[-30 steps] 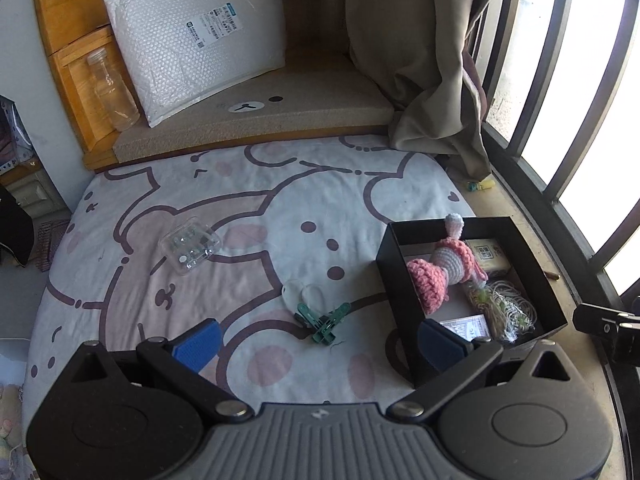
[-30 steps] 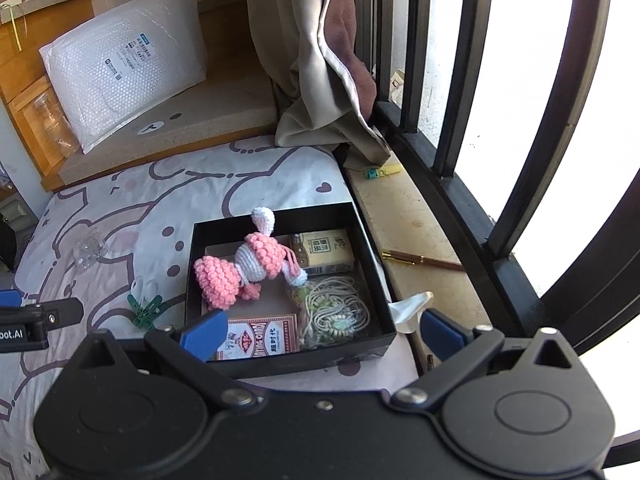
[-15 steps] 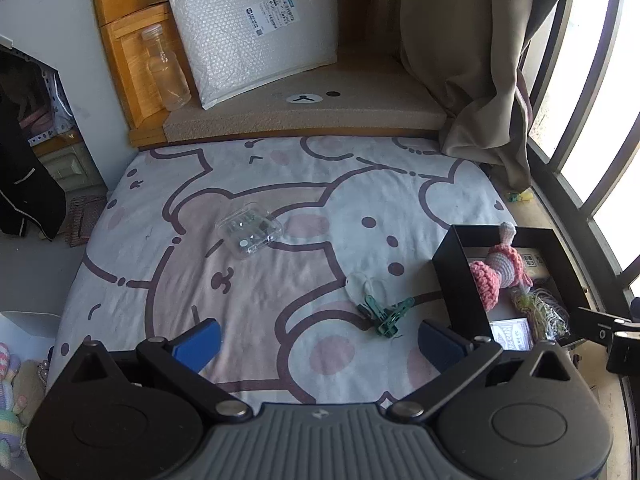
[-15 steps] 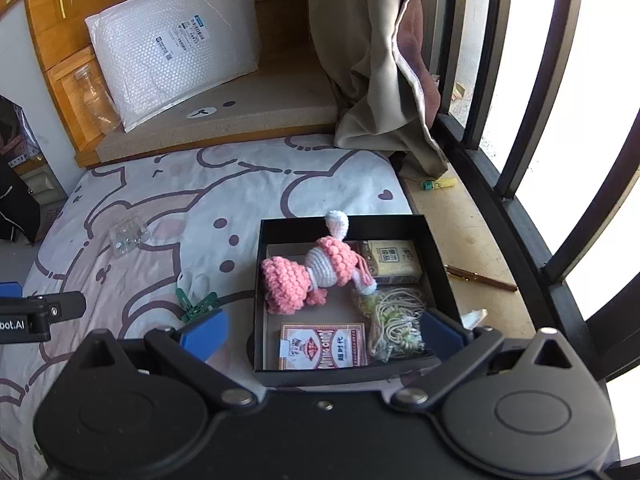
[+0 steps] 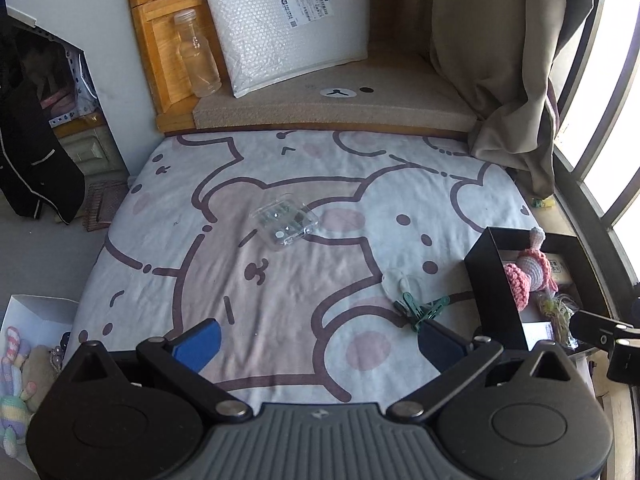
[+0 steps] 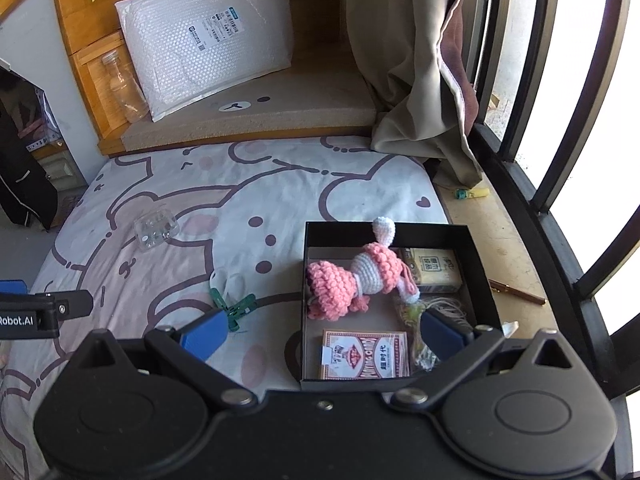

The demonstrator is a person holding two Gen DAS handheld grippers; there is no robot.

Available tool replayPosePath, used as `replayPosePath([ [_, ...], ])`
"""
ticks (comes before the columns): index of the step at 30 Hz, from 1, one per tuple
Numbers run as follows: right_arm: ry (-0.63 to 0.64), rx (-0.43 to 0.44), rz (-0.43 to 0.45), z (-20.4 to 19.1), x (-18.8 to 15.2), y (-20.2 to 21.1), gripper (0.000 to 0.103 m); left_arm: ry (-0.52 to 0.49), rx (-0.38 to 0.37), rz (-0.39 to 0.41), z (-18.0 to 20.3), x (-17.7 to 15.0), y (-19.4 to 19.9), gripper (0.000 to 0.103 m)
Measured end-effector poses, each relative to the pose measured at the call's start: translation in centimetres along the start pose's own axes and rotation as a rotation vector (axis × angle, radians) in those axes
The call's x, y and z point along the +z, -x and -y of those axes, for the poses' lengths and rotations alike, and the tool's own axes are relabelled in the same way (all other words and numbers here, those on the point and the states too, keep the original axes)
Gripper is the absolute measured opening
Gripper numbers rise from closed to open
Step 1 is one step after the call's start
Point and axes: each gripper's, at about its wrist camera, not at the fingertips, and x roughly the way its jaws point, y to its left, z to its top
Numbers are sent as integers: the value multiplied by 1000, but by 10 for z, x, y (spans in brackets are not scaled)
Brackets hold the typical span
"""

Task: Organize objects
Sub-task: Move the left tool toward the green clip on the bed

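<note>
Above the bedsheet, left of the black box, the left gripper hangs with jaws spread wide, nothing between the blue pads. The right gripper hangs over the box's near-left corner, likewise released and empty.

Step in hand (judged): pick up a loose item, prob. the green clips, for transfer to the box.

Procedure:
1. Centre the clips between the left pads; they lie just left of the box, near the right-hand pad.
2. Descend vertically. Sheet is soft fabric w/ wrinkles; avoid pinching cloth.
3. Close on the clip bodies, not the springy tips; hard plastic may slip.
4. Clear the box's upright wall before lowering.

Materials:
- Clips: hard green plastic, two crossed, beside a pale translucent piece (id. unclear).
- Clear case: rigid, glossy, flat; well left of the box, farther away.
- In the box: pink crochet doll, soft and knobbly; card pack, flat cardboard; cord bundle, loose; small carton.
</note>
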Motion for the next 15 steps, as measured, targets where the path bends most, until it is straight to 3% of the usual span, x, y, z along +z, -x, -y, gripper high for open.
replayPosePath([
  [15, -10, 18, -6, -4, 2, -6, 103, 40, 18, 28, -11, 6, -5, 103],
])
